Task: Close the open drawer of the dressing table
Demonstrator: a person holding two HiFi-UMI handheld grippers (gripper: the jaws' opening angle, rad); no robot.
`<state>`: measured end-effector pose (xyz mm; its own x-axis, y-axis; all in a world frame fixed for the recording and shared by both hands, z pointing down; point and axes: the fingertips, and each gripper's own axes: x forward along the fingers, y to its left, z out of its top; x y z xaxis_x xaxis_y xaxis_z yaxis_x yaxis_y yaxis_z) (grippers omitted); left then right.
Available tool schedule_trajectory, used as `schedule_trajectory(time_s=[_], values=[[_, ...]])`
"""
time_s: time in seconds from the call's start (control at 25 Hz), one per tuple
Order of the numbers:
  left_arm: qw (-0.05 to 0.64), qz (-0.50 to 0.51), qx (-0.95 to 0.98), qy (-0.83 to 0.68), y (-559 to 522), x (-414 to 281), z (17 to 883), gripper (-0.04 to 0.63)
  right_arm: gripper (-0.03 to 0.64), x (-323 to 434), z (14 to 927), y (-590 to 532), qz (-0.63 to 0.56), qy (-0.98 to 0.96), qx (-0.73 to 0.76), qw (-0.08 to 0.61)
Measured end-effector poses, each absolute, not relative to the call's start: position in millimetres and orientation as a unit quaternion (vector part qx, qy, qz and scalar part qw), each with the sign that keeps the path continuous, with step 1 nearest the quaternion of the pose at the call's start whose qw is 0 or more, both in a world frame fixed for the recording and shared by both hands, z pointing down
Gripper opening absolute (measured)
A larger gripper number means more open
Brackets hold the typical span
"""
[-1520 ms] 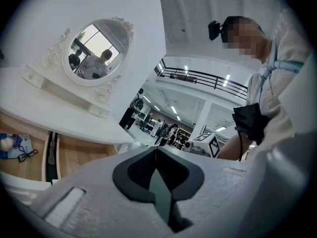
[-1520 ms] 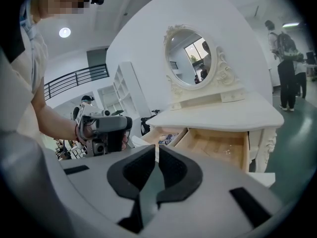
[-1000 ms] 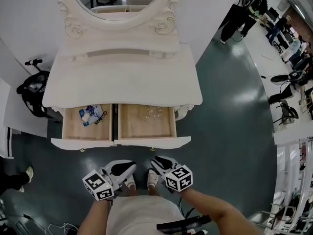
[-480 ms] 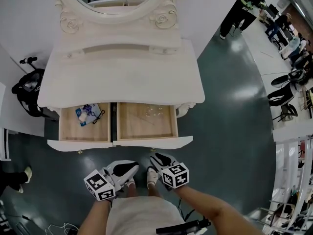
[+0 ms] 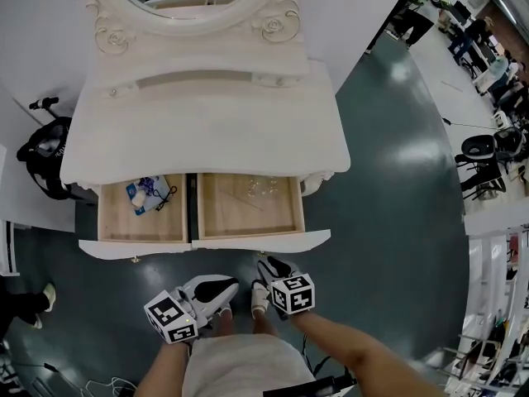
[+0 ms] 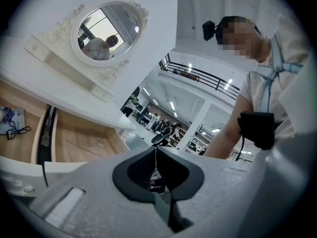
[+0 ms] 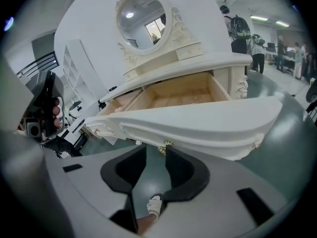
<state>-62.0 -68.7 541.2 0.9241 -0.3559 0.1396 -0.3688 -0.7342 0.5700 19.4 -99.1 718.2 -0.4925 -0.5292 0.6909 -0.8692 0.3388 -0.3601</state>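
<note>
Nothing is closed yet. Both drawers of the desk (image 5: 207, 139) stand pulled right out, the left drawer (image 5: 120, 222) and the right drawer (image 5: 240, 217), with their fronts in line. Neither front is touched, so the whole push is left to do. The right tongs (image 5: 264, 263) hang just short of the right drawer's front. Their jaws have just been opening and now stand wide, with nothing between the pads. The left tongs (image 5: 231, 284) are near the same front, jaws together and empty. Only the head view shows both drawers at once, with a blue-and-white packet (image 5: 140, 193) in the left one. The right gripper view alone shows the gold knob (image 7: 166, 144) under the front, just beyond the jaw tips. The left gripper view shows those tongs aimed past the desk's corner, with the drawers off at its left edge.
</note>
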Motion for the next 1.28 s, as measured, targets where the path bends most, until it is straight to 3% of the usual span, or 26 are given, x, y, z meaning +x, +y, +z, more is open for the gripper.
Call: schedule_trajectory(time_s=[0.88, 1.28], values=[[0.318, 0.008, 0.929, -0.188, -77.0, -58.0, 551.3, 0.009, 0.072, 22.1, 735.3, -116.4, 0.319, -0.771, 0.461, 0.303], [0.317, 0.002, 0.929, -0.192, -84.9, -59.5, 552.7, 0.009, 0.071, 22.0, 734.5, -129.1, 0.323, -0.772, 0.46, 0.299]])
